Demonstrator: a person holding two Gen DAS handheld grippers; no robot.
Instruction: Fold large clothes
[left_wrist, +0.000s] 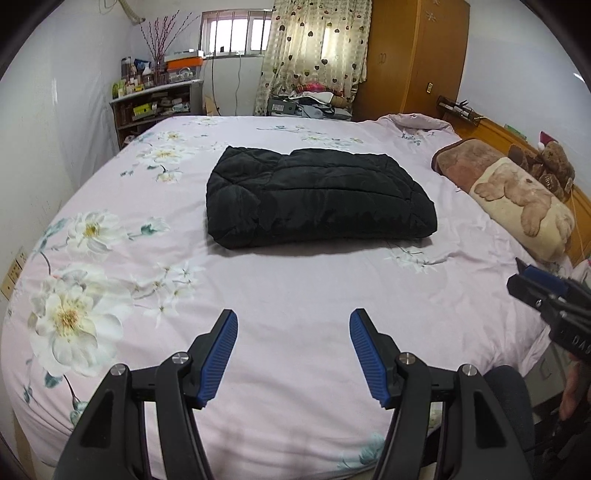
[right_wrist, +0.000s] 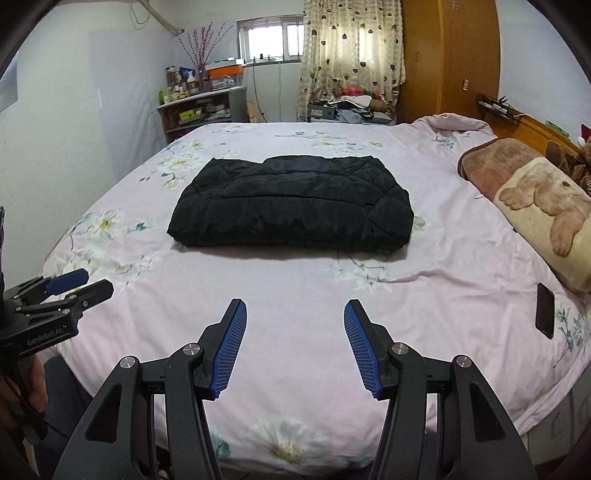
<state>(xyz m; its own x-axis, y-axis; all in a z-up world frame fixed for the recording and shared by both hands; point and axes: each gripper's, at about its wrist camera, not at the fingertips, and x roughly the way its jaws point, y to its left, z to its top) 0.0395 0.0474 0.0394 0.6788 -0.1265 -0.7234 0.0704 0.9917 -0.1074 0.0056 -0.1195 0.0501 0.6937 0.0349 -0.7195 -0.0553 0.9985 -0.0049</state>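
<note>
A black quilted jacket (left_wrist: 317, 195) lies folded into a rectangle in the middle of the pink floral bed (left_wrist: 295, 295); it also shows in the right wrist view (right_wrist: 295, 206). My left gripper (left_wrist: 293, 317) is open and empty, held over the bed's near part, well short of the jacket. My right gripper (right_wrist: 295, 306) is open and empty, also short of the jacket. The right gripper shows at the right edge of the left wrist view (left_wrist: 532, 280). The left gripper shows at the left edge of the right wrist view (right_wrist: 79, 282).
A bear-print pillow (left_wrist: 517, 199) and a stuffed bear (left_wrist: 554, 162) lie by the wooden headboard on the right. A black phone (right_wrist: 546, 310) lies on the bed at right. A cluttered shelf (left_wrist: 155, 103), a curtain and a wardrobe (left_wrist: 417, 55) stand beyond the bed.
</note>
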